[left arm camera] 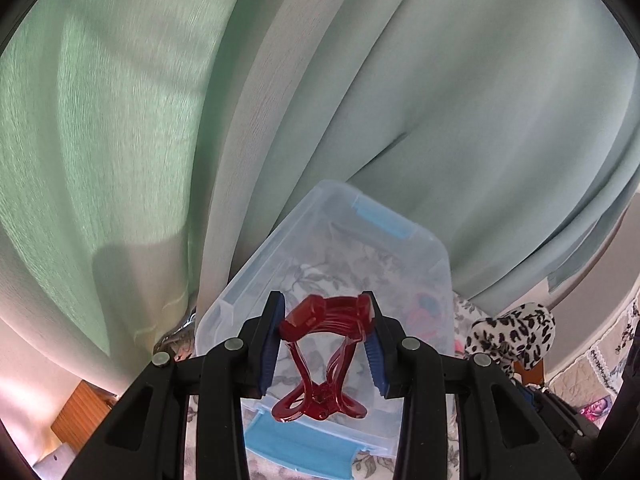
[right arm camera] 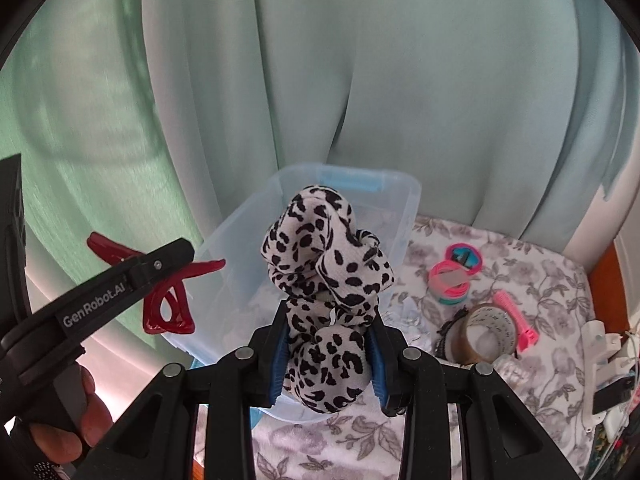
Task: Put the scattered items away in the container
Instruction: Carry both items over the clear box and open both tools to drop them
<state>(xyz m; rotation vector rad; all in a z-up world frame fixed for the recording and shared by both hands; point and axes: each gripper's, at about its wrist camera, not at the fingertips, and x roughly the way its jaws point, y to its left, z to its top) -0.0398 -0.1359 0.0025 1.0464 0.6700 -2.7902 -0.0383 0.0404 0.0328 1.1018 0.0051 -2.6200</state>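
Your left gripper is clamped on a red hair claw, its long axis running down from the pads, hung over the near-left rim of the clear container. Your right gripper pinches a leopard-print scrunchie, held above the container's near edge; both loads sit just short of the opening, which lies ahead and below. Beyond the container's right side, on the floral cloth, a pink comb, a tape roll and coloured bands remain outside.
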